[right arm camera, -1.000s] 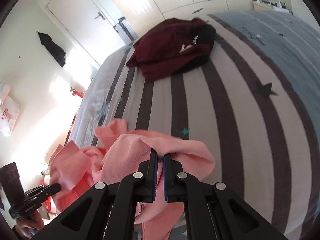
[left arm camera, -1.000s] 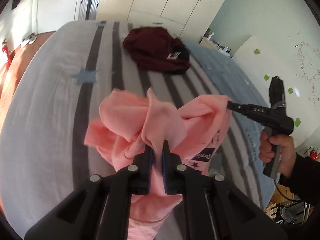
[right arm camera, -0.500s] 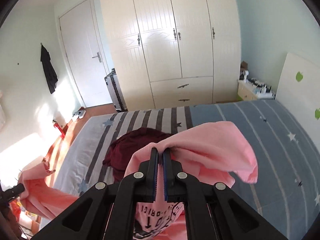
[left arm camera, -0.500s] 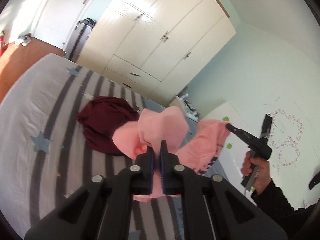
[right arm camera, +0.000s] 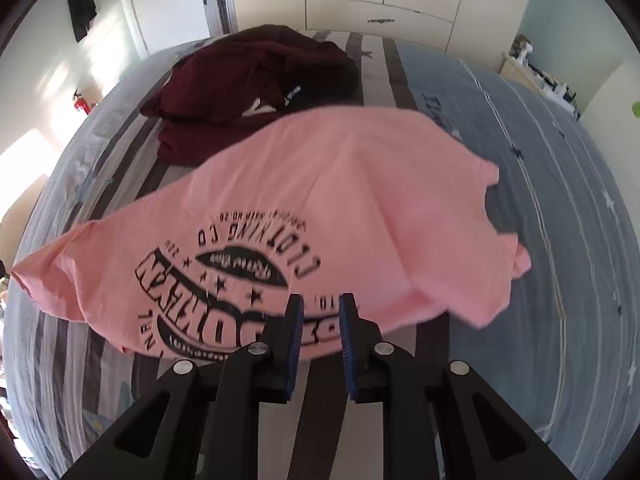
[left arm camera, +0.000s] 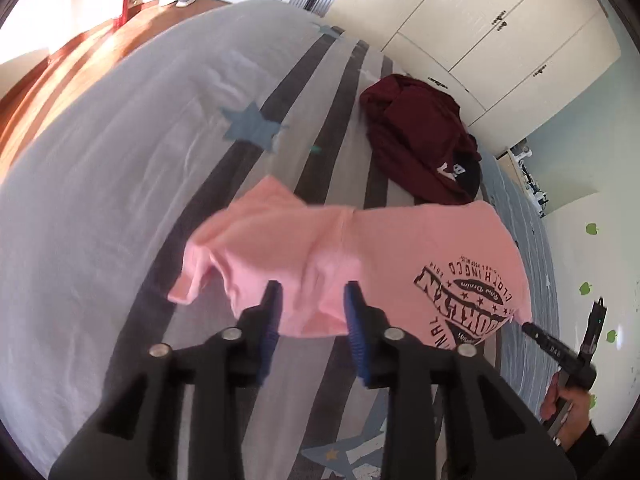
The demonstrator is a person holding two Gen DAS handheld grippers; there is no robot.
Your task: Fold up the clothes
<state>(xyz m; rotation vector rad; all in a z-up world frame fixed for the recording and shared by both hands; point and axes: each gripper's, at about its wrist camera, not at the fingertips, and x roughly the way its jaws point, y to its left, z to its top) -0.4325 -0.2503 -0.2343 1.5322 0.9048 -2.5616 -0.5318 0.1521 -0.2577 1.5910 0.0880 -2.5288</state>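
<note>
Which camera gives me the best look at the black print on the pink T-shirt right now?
The right wrist view. There the print sits near the centre of the pink T-shirt, large and almost whole, with only its lower edge hidden behind the gripper. In the left wrist view the print is smaller, off to the right and blurred.

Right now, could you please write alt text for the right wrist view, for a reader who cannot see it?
A pink T-shirt with a black printed logo billows above a striped bed, just beyond the open right gripper, whose jaws have just been opening. A dark red garment lies behind it.
</note>
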